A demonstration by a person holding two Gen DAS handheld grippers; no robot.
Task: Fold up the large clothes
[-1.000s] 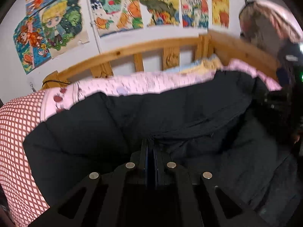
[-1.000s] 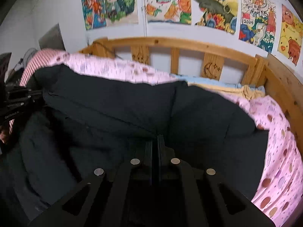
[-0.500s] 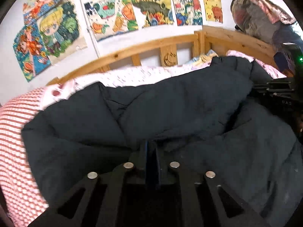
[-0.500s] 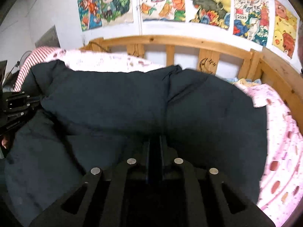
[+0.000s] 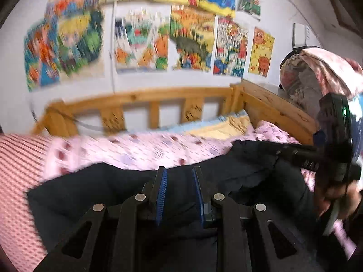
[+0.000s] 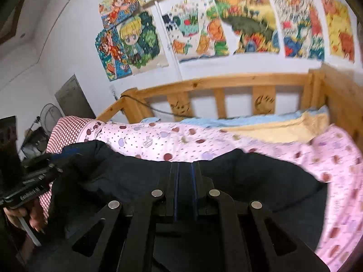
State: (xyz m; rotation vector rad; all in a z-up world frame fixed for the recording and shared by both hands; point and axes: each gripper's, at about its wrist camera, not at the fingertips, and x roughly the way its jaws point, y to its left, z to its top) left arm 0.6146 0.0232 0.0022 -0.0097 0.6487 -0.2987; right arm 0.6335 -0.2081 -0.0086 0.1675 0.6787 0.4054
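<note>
A large black padded jacket [image 5: 113,192] lies spread across the pink bed, its far edge folded toward me; the right wrist view shows it too [image 6: 261,176]. My left gripper [image 5: 179,176] is open just above the jacket, blue pads showing, nothing between them. My right gripper [image 6: 184,166] hovers over the jacket's far edge with its jaws only slightly apart and dark cloth behind the gap. Each gripper shows in the other's view, with a hand on it: the right gripper [image 5: 295,154] at the jacket's right end, the left gripper [image 6: 45,165] at its left end.
The pink fruit-print sheet [image 6: 181,140] covers the bed. A wooden rail [image 5: 145,95] runs along the far side and the right end. Yellow and blue blankets [image 6: 283,127] lie against the rail. A red checked cover [image 5: 15,170] sits at left. Posters [image 6: 192,29] hang on the wall.
Both grippers carried the jacket's near edge forward and down over itself, then opened. The jacket now lies lower and flatter, with more pink sheet showing behind it.
</note>
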